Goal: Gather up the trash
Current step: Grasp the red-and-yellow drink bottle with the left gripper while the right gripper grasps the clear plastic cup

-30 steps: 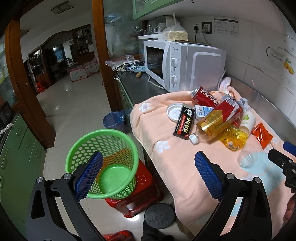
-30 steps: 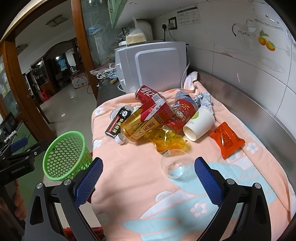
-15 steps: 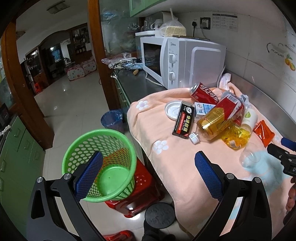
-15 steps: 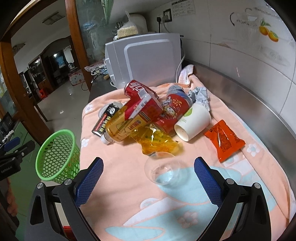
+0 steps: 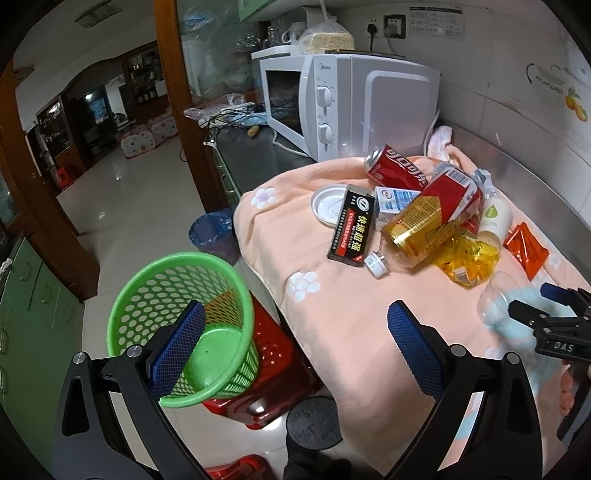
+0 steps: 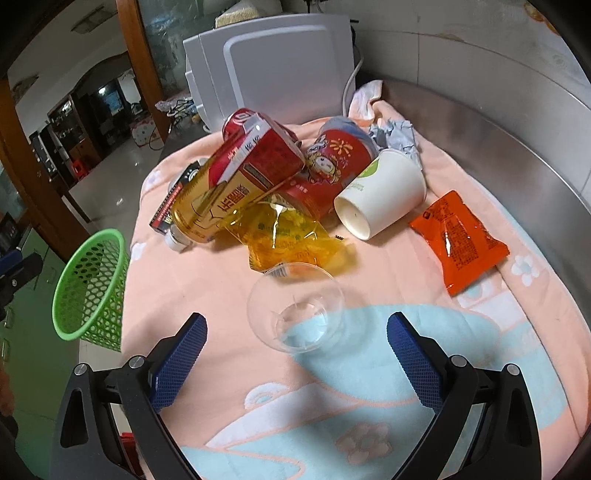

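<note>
Trash (image 6: pixel 280 177) all lies heaped mid-surface; green basket (image 5: pixel 177 325) off its left edge is empty. Right claw (image 6: pixel 295 347), spread, frames the clear cup (image 6: pixel 295 306); left claw (image 5: pixel 295 347) spread, idle.

I'm in a home kitchen. At my twelve o'clock a white microwave (image 5: pixel 347 103) stands on a dark bench (image 5: pixel 255 147) under a tiled wall (image 5: pixel 509 85) with a plugged socket (image 5: pixel 375 27). Green cabinets (image 5: pixel 33 295) line my nine o'clock, and at eleven o'clock an arched doorway (image 5: pixel 92 96) opens onto a tiled living room.
</note>
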A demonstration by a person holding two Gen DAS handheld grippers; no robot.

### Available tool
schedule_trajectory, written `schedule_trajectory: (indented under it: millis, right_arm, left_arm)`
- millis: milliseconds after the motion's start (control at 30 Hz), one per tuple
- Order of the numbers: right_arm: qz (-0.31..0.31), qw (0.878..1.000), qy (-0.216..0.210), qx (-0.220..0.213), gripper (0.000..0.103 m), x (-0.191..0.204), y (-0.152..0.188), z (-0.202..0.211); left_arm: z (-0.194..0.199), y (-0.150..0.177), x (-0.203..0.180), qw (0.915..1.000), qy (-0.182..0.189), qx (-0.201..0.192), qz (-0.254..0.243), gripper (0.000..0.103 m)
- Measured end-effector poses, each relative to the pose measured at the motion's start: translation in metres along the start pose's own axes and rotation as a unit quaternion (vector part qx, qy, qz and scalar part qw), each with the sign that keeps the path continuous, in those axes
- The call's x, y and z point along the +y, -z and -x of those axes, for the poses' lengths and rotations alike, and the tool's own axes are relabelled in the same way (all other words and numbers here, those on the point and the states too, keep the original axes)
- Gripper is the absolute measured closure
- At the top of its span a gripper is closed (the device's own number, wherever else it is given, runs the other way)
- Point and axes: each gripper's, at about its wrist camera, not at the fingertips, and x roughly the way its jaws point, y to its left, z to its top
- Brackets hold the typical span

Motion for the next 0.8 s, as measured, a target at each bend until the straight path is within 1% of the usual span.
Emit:
schedule_trajectory:
  millis: [200, 267, 300, 333, 367, 400, 433, 567, 633, 733, 800]
  right_arm:
    - [0.007, 1.000, 0.000, 0.012, 0.008, 0.000, -0.003, -0.017]
    - [0.011, 1.000, 0.001, 0.017, 0.012, 0.000, -0.004, -0.022]
    - [0.013, 1.000, 0.002, 0.022, 0.018, 0.001, -0.005, -0.025]
    - [0.014, 1.000, 0.003, 0.024, 0.022, 0.000, -0.006, -0.027]
    - [0.014, 1.000, 0.004, 0.025, 0.022, 0.000, -0.006, -0.029]
    - [0.014, 1.000, 0.005, 0.026, 0.025, 0.000, -0.005, -0.031]
    - [0.014, 0.999, 0.006, 0.028, 0.030, -0.001, -0.005, -0.031]
    - [0.003, 1.000, 0.002, 0.030, 0.041, -0.006, -0.003, -0.031]
    - [-0.001, 1.000, 0.002, 0.029, 0.042, -0.008, -0.002, -0.029]
    - [-0.006, 1.000, -0.001, 0.025, 0.042, -0.010, -0.001, -0.025]
    - [-0.008, 1.000, -0.001, 0.021, 0.043, -0.011, 0.000, -0.021]
  left_arm:
    - [-0.008, -0.002, -0.011, 0.9998, 0.012, 0.005, -0.014, 0.007]
    - [-0.011, -0.005, -0.018, 0.9994, 0.025, 0.007, -0.022, 0.009]
    - [-0.012, -0.006, -0.021, 0.9991, 0.032, 0.009, -0.025, 0.011]
    - [-0.014, -0.008, -0.024, 0.9989, 0.037, 0.009, -0.028, 0.011]
    - [-0.016, -0.009, -0.028, 0.9986, 0.042, 0.009, -0.032, 0.012]
    - [-0.017, -0.010, -0.031, 0.9983, 0.046, 0.008, -0.035, 0.014]
    - [-0.018, -0.011, -0.036, 0.9977, 0.053, 0.008, -0.041, 0.014]
    - [-0.023, -0.019, -0.053, 0.9951, 0.075, 0.001, -0.065, 0.015]
    - [-0.027, -0.025, -0.062, 0.9932, 0.088, -0.002, -0.076, 0.015]
    - [-0.036, -0.036, -0.075, 0.9906, 0.098, -0.008, -0.094, 0.015]
    - [-0.043, -0.045, -0.085, 0.9876, 0.112, -0.009, -0.109, 0.015]
